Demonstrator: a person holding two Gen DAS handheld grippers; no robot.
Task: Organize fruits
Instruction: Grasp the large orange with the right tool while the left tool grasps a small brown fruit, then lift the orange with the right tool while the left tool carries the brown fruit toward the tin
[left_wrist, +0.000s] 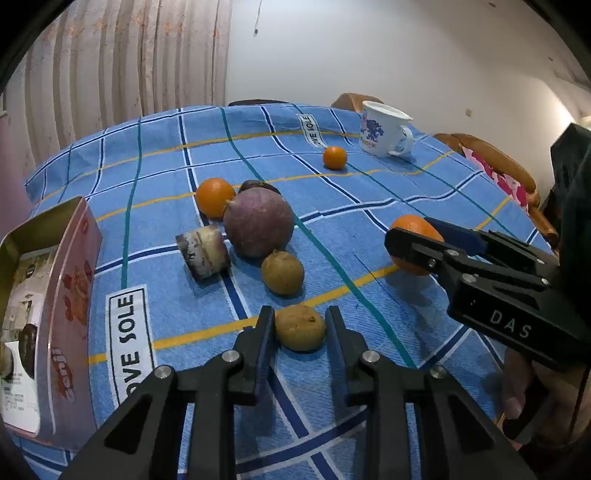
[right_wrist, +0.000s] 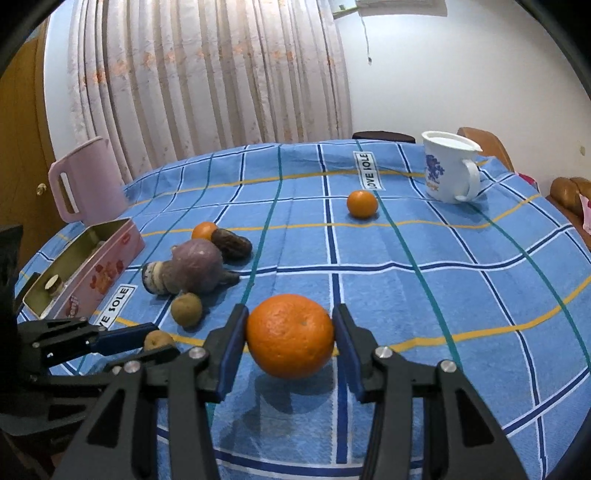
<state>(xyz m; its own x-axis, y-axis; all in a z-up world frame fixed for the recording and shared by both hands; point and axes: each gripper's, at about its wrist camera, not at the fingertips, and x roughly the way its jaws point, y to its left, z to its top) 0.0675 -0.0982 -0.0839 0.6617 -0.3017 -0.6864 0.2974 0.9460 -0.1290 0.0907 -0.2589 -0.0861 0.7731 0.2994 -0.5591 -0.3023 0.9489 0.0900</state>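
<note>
Our left gripper (left_wrist: 300, 332) straddles a small brown fruit (left_wrist: 300, 327) near the counter's near edge, fingers seemingly not yet clenched; our right gripper (right_wrist: 290, 334) clamps an orange (right_wrist: 290, 336), lifted.

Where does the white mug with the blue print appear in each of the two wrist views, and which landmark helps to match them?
Left wrist view: the white mug stands at the far right edge of the table, upper right of centre, behind the small orange.
Right wrist view: the white mug stands at the far right of the table, upper right.
Shared landmark: the small orange lies just in front of it, to its left, in both views.
</note>
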